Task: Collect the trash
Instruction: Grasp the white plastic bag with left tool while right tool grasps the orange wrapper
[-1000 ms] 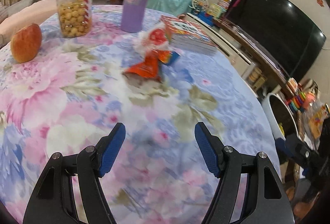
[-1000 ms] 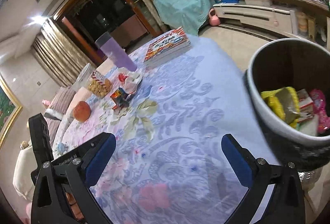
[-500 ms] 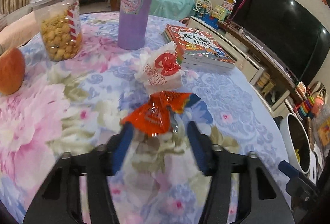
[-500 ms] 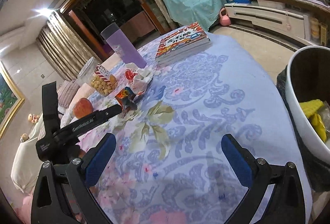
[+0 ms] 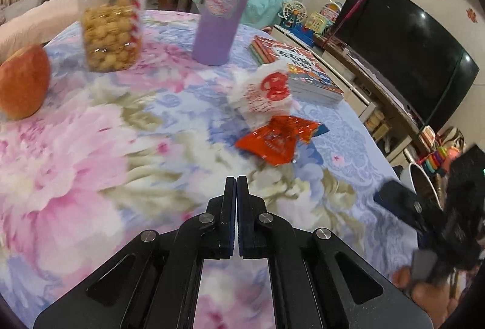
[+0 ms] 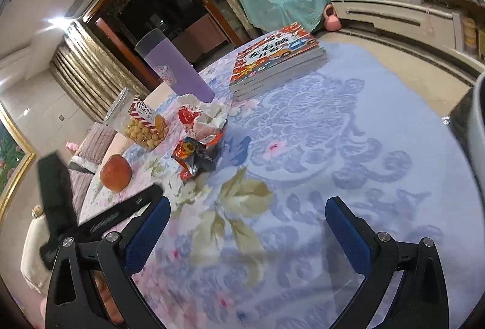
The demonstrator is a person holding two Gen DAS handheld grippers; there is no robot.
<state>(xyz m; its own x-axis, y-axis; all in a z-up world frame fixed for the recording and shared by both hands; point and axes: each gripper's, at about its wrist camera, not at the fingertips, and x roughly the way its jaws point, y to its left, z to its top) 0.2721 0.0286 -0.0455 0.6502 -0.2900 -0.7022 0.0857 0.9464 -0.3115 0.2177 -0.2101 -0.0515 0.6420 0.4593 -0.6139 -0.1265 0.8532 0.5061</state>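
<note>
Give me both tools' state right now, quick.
Left tool: closed, nothing between its fingers; orange wrapper lies ahead, untouched.
Right tool: open, empty, over the tablecloth.

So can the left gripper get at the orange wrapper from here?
Probably, but not as it stands: the left gripper is shut just short of the orange wrapper. Nothing lies between them; its fingers must reopen first.

You have two pieces of trash on the floral worktop (image 5: 91, 165): an orange-red foil snack wrapper (image 5: 277, 138), crumpled and lying flat with a bit of blue showing at its far edge, and a white crumpled paper wrapper with a red logo (image 5: 266, 94) bunched up just behind it and touching it. From your right side the foil wrapper (image 6: 194, 154) shows its twisted silver inside, and the white wrapper (image 6: 201, 115) sits beyond it.
</note>
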